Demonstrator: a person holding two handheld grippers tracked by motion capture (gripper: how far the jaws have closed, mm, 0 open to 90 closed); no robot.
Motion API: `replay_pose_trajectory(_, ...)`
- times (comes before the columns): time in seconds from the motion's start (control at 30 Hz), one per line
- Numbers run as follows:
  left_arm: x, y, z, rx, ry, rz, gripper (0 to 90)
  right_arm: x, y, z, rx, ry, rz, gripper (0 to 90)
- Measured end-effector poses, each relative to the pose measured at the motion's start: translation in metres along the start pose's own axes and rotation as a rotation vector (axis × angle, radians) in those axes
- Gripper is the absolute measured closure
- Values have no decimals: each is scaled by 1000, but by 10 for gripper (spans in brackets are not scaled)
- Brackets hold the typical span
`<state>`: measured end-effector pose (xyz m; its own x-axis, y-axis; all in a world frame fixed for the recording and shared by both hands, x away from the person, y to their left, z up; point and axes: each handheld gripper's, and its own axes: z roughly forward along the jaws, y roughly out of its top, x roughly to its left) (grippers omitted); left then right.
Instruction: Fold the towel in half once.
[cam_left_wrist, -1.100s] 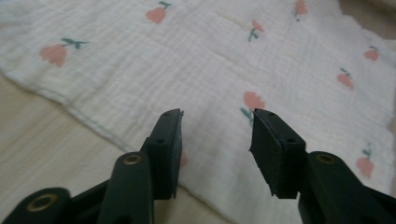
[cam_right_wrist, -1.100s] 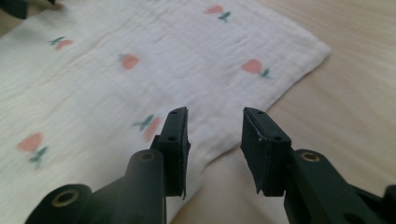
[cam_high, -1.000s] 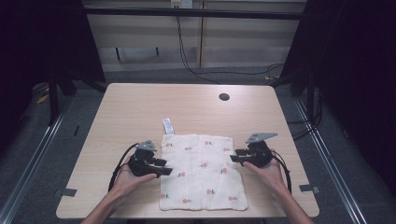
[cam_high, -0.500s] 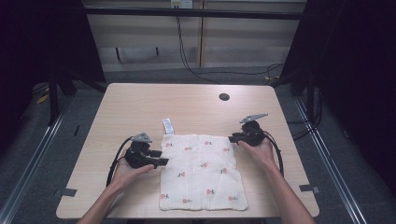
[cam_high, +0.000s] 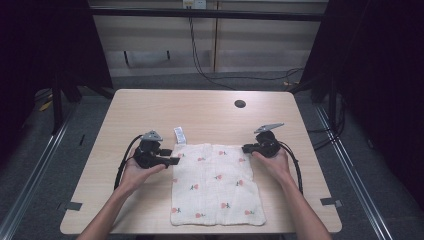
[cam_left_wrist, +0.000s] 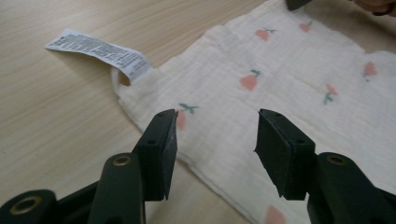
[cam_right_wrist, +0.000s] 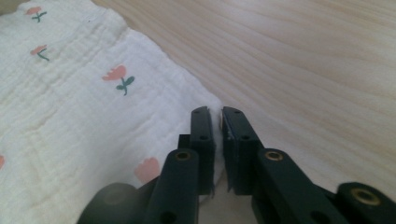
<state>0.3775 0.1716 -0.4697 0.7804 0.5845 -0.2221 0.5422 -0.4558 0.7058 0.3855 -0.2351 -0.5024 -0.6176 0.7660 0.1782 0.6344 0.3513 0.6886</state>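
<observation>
Now, left to right: your left gripper (cam_high: 172, 160) sits at the cloth's (cam_high: 215, 182) far left corner, jaws apart with the edge of the fabric lying between and under them, not pinched; the left gripper view shows both pads (cam_left_wrist: 164, 140) clear of the weave. Just beyond that corner the white care label (cam_high: 179, 135) lies flat on the table (cam_high: 150, 110). Cloth itself is spread flat on the near middle of the table, cream muslin with small pink flowers. Judged soft, light, limp: it will sag and fold wherever unsupported, so take it at the two far corners, pinching a good bite of the hem rather than the very tip. Right side: your right gripper (cam_high: 246, 148) is at the far right corner, its jaws have just been closing and now stand nearly together with the corner's edge caught between them, as the right gripper view (cam_right_wrist: 217, 122) shows. Against a second ago: right hand has come away from mid-way along the right edge up to the far corner; left hand has shifted up its edge toward the label corner; cloth lies unchanged.
</observation>
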Motion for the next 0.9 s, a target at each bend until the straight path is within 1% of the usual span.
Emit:
replay_pose_trajectory(0.03,4,1,2,0,-8,-8,495,2,0,0,4,-13,-8,853)
replay_pose_trajectory(0.07,10,3,5,4,-16,-34,505,3,0,0,-3,-10,-14,862)
replay_pose_trajectory(0.1,10,3,5,4,-16,-34,503,3,0,0,-5,-5,-11,866)
replay_pose_trajectory(0.13,21,4,9,-19,-35,-86,511,4,0,0,-6,-9,-11,867)
replay_pose_trajectory(0.17,24,4,11,-26,-16,-90,525,4,0,-1,-9,-16,-11,867)
replay_pose_trajectory(0.2,27,5,14,-20,-2,-98,533,4,0,-1,-14,-15,-11,867)
replay_pose_trajectory(0.23,29,5,18,-19,-2,-99,531,5,-1,-1,-17,-10,-8,867)
replay_pose_trajectory(0.27,32,6,20,-9,3,-99,535,5,-1,-2,-20,-15,-8,866)
replay_pose_trajectory(0.3,32,6,20,-9,3,-99,538,5,-2,-2,-21,-16,-2,866)
replay_pose_trajectory(0.33,36,5,28,-8,14,-108,546,4,-2,-2,-20,-14,-1,865)
replay_pose_trajectory(0.37,37,5,32,3,41,-112,543,4,-2,-2,-26,-11,1,864)
replay_pose_trajectory(0.4,38,5,34,10,54,-104,520,4,-2,-1,-26,-8,6,863)
replay_pose_trajectory(0.43,38,5,36,7,65,-100,504,4,-2,-1,-22,-9,4,863)
replay_pose_trajectory(0.47,39,4,38,3,53,-101,505,5,-2,-1,-22,-8,3,862)
replay_pose_trajectory(0.5,40,4,39,3,54,-92,505,5,-2,-1,-23,-4,-1,862)
replay_pose_trajectory(0.53,40,4,40,-1,64,-93,515,5,-2,-1,-23,-1,1,859)
replay_pose_trajectory(0.57,40,4,40,-7,73,-102,511,5,-2,-1,-30,11,4,853)
replay_pose_trajectory(0.6,41,4,40,-3,71,-94,512,5,-2,-1,-39,19,17,845)
replay_pose_trajectory(0.63,41,4,40,-3,71,-94,523,5,-2,-1,-39,11,17,845)
replay_pose_trajectory(0.7,40,3,40,-12,66,-98,561,6,-3,-2,-33,10,20,852)
replay_pose_trajectory(0.73,37,3,39,6,92,-60,604,6,-3,-4,-39,0,13,857)
replay_pose_trajectory(0.8,35,1,39,-1,89,-52,660,7,-3,-10,-54,-2,11,864)
replay_pose_trajectory(0.87,34,1,39,3,106,-35,738,7,-2,-15,-63,-4,18,868)
replay_pose_trajectory(0.9,35,1,39,3,102,-35,762,8,-3,-16,-66,-2,18,869)
